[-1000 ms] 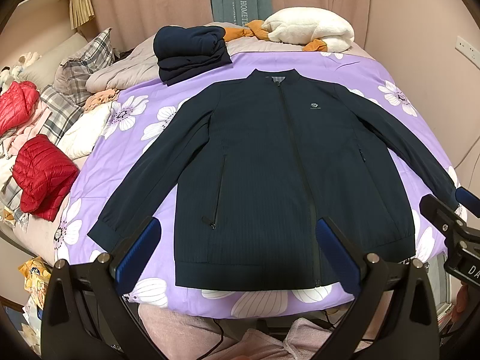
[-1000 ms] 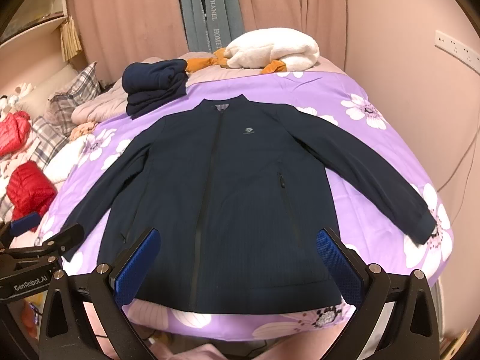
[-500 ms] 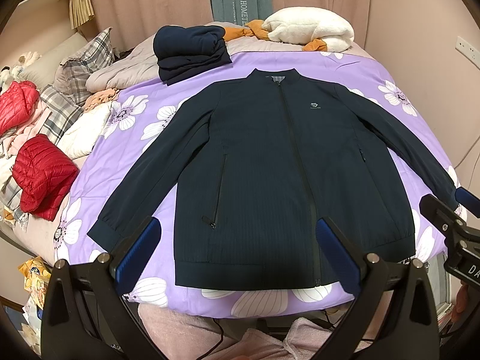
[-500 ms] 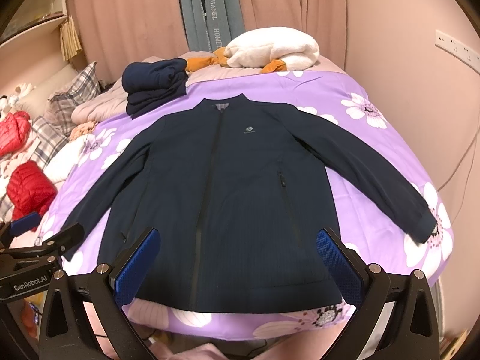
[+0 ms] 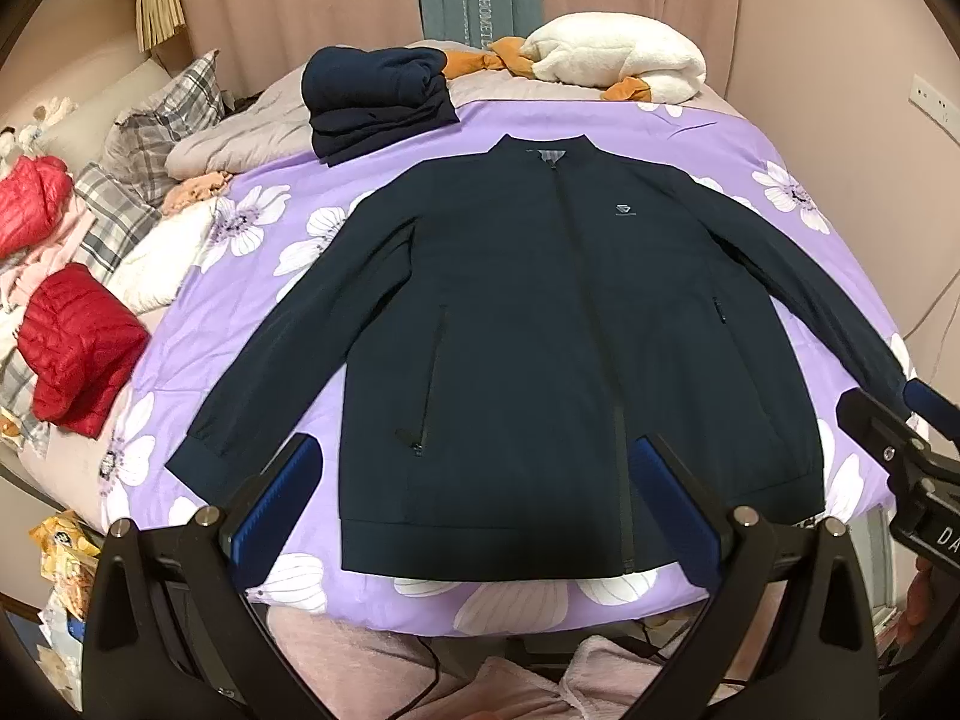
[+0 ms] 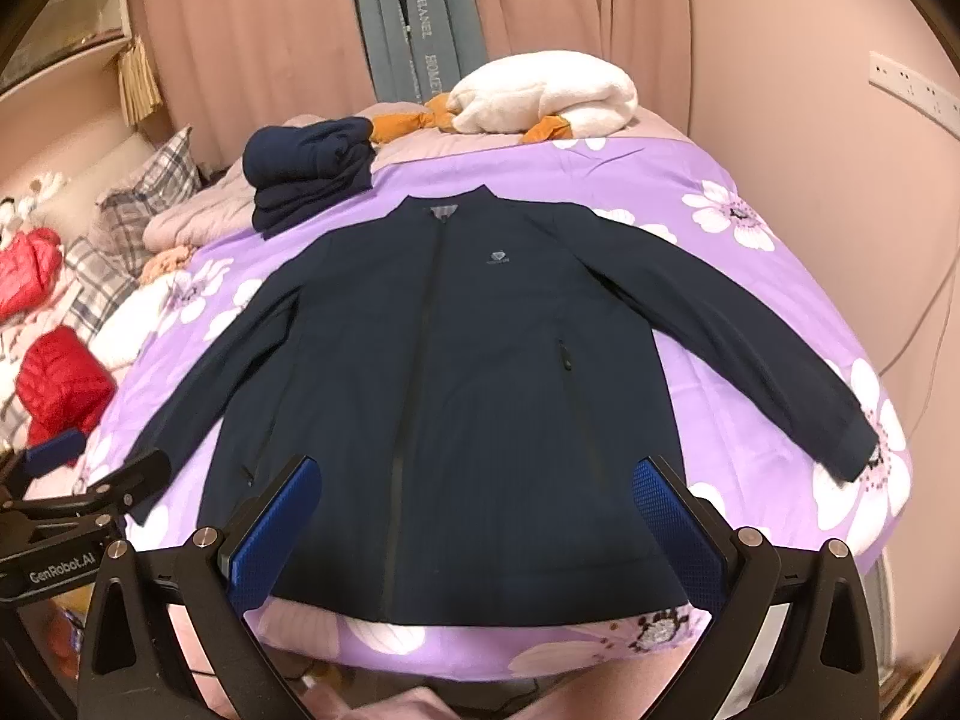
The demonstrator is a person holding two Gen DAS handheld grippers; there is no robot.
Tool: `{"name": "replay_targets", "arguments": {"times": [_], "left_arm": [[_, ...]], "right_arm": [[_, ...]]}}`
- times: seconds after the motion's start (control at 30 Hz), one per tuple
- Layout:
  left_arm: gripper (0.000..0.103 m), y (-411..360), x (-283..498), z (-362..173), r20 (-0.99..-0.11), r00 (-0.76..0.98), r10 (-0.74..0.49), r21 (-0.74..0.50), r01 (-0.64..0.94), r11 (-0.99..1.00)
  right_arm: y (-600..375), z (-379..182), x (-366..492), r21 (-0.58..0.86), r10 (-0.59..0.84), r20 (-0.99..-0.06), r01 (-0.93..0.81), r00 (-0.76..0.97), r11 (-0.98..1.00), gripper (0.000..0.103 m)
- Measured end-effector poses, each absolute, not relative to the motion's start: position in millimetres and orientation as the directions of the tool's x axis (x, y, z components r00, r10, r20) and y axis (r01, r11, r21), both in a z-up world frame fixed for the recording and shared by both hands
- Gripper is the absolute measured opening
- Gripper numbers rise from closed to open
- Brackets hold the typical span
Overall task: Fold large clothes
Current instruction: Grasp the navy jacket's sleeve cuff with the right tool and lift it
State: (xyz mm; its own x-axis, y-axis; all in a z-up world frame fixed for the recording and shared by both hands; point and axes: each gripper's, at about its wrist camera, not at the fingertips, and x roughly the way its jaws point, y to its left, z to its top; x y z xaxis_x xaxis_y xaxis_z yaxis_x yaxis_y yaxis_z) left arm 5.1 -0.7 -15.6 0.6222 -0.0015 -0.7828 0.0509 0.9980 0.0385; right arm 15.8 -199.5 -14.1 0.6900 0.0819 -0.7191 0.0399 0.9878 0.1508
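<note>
A dark navy zip jacket [image 5: 540, 324] lies flat and face up on the purple flowered bedspread [image 5: 252, 312], collar at the far end, both sleeves spread out to the sides. It also shows in the right wrist view [image 6: 456, 372]. My left gripper [image 5: 474, 501] is open and empty, held above the jacket's hem at the near edge of the bed. My right gripper [image 6: 474, 519] is open and empty too, above the hem and to the right of the left one. Each gripper shows at the edge of the other's view.
A folded stack of navy clothes [image 5: 378, 96] sits at the far left of the bed, a white blanket [image 5: 618, 57] at the far end. Red puffer jackets [image 5: 78, 342] and plaid pillows [image 5: 162, 120] lie to the left. Wall on the right, curtains behind.
</note>
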Motion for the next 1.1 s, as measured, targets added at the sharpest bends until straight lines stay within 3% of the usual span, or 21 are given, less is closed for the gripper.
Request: {"name": "replay_targets", "arguments": {"times": [0.13, 0.23, 0.3, 0.37, 0.47, 0.7, 0.97, 1.1], "left_arm": [[0.103, 9.1, 16.0, -22.7, -0.783, 0.613, -0.105, -0.088, 0.058, 0.994], [0.103, 28.8, 33.2, -43.8, -0.798, 0.559, -0.224, -0.270, 0.002, 0.963], [0.103, 44.8, 43.2, -60.2, -0.794, 0.538, -0.282, -0.375, -0.069, 0.924], [0.103, 51.4, 51.8, -69.7, -0.794, 0.545, -0.268, -0.392, -0.124, 0.911], [0.103, 51.0, 64.4, -73.6, -0.798, 0.555, -0.237, -0.372, -0.143, 0.917], [0.103, 47.6, 82.8, -66.3, -0.763, 0.598, -0.243, -0.370, -0.097, 0.924], [0.103, 24.6, 109.3, -52.1, -0.734, 0.649, -0.200, -0.295, -0.039, 0.955], [0.103, 12.3, 121.9, -50.6, -0.737, 0.640, -0.220, -0.297, -0.014, 0.955]], "right_arm": [[-223.6, -21.9, 16.9, 0.345, 0.248, -0.646, -0.014, 0.722, 0.938, 0.103], [-261.3, -46.8, 23.1, 0.561, 0.373, -0.564, 0.011, 0.737, 0.828, 0.103], [-288.8, -67.4, 25.7, 0.667, 0.404, -0.523, 0.065, 0.750, 0.742, 0.103], [-318.1, -87.6, 24.2, 0.743, 0.409, -0.475, 0.105, 0.779, 0.662, 0.103], [-364.1, -116.5, 17.5, 0.786, 0.340, -0.462, 0.201, 0.819, 0.584, 0.103], [-437.2, -172.8, -0.1, 0.771, 0.134, -0.581, 0.489, 0.803, 0.409, 0.103], [-469.2, -193.1, 19.6, 0.804, 0.046, -0.549, 0.512, 0.834, 0.301, 0.103], [-483.0, -190.2, 22.4, 0.824, -0.113, -0.494, 0.506, 0.862, 0.254, 0.103]]}}
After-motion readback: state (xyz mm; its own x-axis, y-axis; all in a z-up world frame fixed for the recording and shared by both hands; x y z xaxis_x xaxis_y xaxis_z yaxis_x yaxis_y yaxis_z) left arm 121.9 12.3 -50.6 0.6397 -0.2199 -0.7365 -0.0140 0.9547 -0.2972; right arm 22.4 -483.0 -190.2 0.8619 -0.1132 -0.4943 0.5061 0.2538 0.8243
